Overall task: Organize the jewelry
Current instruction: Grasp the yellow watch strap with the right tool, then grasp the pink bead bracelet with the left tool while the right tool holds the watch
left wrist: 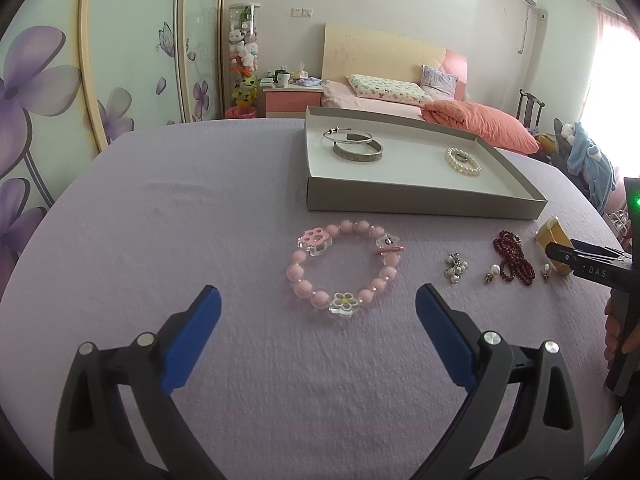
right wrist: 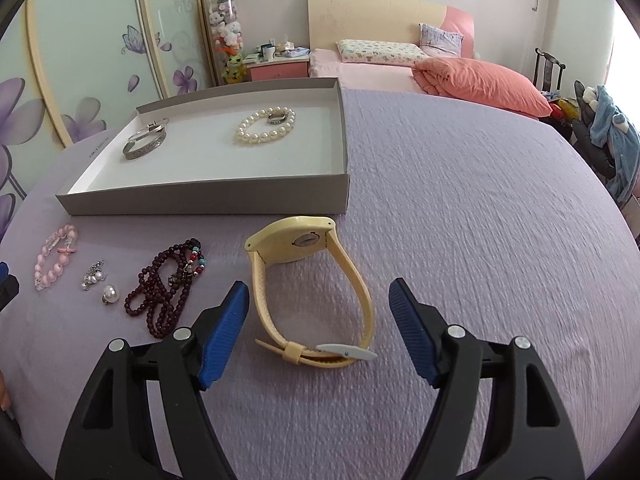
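both views ride on hand-held grippers, looking forward and steeply down along blue-padded fingers at the lilac bedspread [left wrist: 160, 208], from close above it. the left wrist view faces the grey tray [left wrist: 420, 196] from its front left; the right wrist view from its front right. both share the tray, the jewelry before it and the far pink bed [right wrist: 360, 68].

watch [left wrist: 554, 250]: my right gripper [left wrist: 592, 262] covers most of it
my hand [left wrist: 618, 326]: cut off beside the watch
earrings [right wrist: 93, 280]: too small
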Action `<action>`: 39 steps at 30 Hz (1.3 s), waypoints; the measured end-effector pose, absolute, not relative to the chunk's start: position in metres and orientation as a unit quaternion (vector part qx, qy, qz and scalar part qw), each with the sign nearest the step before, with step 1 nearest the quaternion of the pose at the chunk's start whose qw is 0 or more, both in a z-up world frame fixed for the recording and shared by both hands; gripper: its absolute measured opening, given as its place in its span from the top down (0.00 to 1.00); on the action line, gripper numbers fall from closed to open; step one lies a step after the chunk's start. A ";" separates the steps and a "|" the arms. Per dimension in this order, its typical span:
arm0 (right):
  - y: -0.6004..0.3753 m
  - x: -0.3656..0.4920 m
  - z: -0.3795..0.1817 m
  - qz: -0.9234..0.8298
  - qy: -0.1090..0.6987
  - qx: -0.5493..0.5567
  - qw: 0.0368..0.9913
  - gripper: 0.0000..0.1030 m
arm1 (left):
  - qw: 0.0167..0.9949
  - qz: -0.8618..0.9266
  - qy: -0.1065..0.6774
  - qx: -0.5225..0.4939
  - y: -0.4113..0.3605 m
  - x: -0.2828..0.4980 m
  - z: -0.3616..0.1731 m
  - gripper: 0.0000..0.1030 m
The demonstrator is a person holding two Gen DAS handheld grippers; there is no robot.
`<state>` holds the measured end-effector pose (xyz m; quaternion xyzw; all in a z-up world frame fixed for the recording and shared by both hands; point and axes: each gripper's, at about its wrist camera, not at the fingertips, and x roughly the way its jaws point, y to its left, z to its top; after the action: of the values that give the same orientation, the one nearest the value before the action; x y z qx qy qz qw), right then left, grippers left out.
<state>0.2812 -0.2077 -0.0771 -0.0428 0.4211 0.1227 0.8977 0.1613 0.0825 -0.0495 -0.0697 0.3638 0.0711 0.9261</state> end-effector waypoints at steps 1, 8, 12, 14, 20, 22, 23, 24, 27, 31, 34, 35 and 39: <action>-0.207 0.282 -0.078 0.123 0.422 -0.045 0.897 0.29 | 0.926 0.071 0.363 -0.070 0.083 0.161 -0.049 0.05; -0.208 0.283 -0.081 0.125 0.430 -0.034 0.894 0.39 | 0.926 0.071 0.365 -0.068 0.083 0.162 -0.050 0.05; -0.207 0.283 -0.080 0.125 0.429 -0.035 0.894 0.49 | 0.925 0.073 0.367 -0.068 0.082 0.162 -0.051 0.05; -0.209 0.283 -0.079 0.121 0.427 -0.031 0.896 0.60 | 0.924 0.073 0.368 -0.069 0.082 0.163 -0.052 0.05; -0.218 0.281 -0.072 0.121 0.422 0.001 0.899 0.65 | 0.922 0.080 0.371 -0.075 0.086 0.173 -0.050 0.06; -0.220 0.280 -0.069 0.123 0.419 0.006 0.900 0.65 | 0.919 0.087 0.376 -0.078 0.090 0.179 -0.050 0.08; -0.221 0.280 -0.068 0.124 0.417 0.007 0.900 0.65 | 0.918 0.089 0.378 -0.081 0.092 0.182 -0.050 0.16; -0.221 0.281 -0.066 0.124 0.416 0.007 0.901 0.65 | 0.914 0.093 0.386 -0.082 0.096 0.187 -0.052 0.24; -0.221 0.281 -0.063 0.125 0.413 0.015 0.902 0.65 | 0.907 0.098 0.402 -0.081 0.101 0.198 -0.058 0.33; -0.219 0.282 -0.062 0.133 0.413 0.022 0.901 0.65 | 0.897 0.093 0.427 -0.069 0.102 0.210 -0.066 0.42; -0.219 0.282 -0.061 0.136 0.415 0.028 0.899 0.65 | 0.893 0.092 0.437 -0.060 0.102 0.214 -0.070 0.53; -0.219 0.283 -0.061 0.137 0.415 0.031 0.899 0.65 | 0.893 0.093 0.438 -0.053 0.101 0.215 -0.071 0.57; -0.216 0.283 -0.060 0.141 0.414 0.033 0.899 0.65 | 0.892 0.093 0.439 -0.046 0.100 0.214 -0.071 0.62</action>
<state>0.2831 -0.2163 -0.0595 0.0330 0.4142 0.1407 0.8986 0.2145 0.1000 -0.0712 -0.0461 0.4392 0.0927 0.8924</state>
